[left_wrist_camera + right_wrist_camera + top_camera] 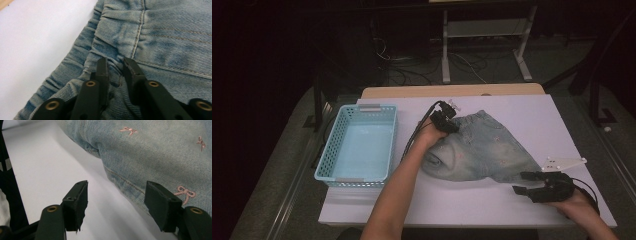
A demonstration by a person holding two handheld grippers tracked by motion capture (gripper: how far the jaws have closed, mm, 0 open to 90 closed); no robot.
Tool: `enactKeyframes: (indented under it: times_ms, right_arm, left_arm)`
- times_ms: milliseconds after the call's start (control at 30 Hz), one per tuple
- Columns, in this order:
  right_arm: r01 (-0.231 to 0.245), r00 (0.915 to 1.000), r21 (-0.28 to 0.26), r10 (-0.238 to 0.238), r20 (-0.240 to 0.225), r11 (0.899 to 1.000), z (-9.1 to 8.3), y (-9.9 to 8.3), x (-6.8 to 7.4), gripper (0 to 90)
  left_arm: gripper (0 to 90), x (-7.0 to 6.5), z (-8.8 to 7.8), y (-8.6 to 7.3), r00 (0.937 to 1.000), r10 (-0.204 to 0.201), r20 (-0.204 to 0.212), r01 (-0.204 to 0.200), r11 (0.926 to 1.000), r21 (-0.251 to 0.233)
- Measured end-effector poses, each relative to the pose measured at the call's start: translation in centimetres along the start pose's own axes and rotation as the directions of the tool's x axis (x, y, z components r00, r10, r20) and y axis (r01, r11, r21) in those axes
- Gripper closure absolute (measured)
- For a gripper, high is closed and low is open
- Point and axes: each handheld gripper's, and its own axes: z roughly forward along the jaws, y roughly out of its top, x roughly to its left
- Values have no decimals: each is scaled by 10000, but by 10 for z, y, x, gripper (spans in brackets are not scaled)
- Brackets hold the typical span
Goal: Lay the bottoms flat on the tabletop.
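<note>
A pair of small blue jeans (477,150) lies on the white table (462,200). The jeans have little pink bows (185,192) sewn on them. They sit near the middle of the table, to the right of a light blue basket (362,145). The basket stands apart from the jeans, at the left edge of the table.

The left gripper (447,122) is at the top left corner of the jeans, on the side nearest the basket. In the left gripper view, its two black jaws are close together and pinch a fold of the bunched waistband (100,47). The cloth is squeezed up between the pads. So the left gripper (115,67) has hold of the jeans.

The right gripper (524,184) is at the other end of the jeans, on the side far from the basket, near the front edge of the table. In the right gripper view, its jaws stand apart with a wide gap. One jaw is over the bare table and the other is over the edge of the jeans. The right gripper (120,205) holds nothing, and its pads do not press on the cloth.

A black cable (417,130) runs from the left gripper, between the jeans and the basket.
</note>
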Motion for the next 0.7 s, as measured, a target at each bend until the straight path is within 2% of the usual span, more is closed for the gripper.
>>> enactKeyframes:
  times_ms: [133, 300, 567, 633, 700]
  right_arm:
    - [8, 10000, 7, -8, 16, 10000, 0, 0, 0, 349]
    - [-27, 10000, 2, 27, 26, 10000, -1, 0, -1, 349]
    - [-31, 10000, -37, 31, 37, 10000, -2, 0, -1, 349]
    - [-29, 10000, -34, 29, 37, 10000, -1, 0, -1, 349]
    - [-37, 10000, -30, 37, 34, 10000, -1, 0, -1, 349]
  left_arm:
    - [826, -1, -2, 0, 9999, 118, -55, -119, 9998, -160]
    - [842, 2, -9, 5, 9991, 161, -394, -182, 9984, -528]
    - [843, 13, -26, 24, 9957, -33, -924, -74, 9933, -1150]
    - [842, 15, -23, 27, 9936, 78, -1130, -192, 9948, -996]
    - [842, 18, -17, 27, 9923, 39, -1238, -144, 9963, -845]
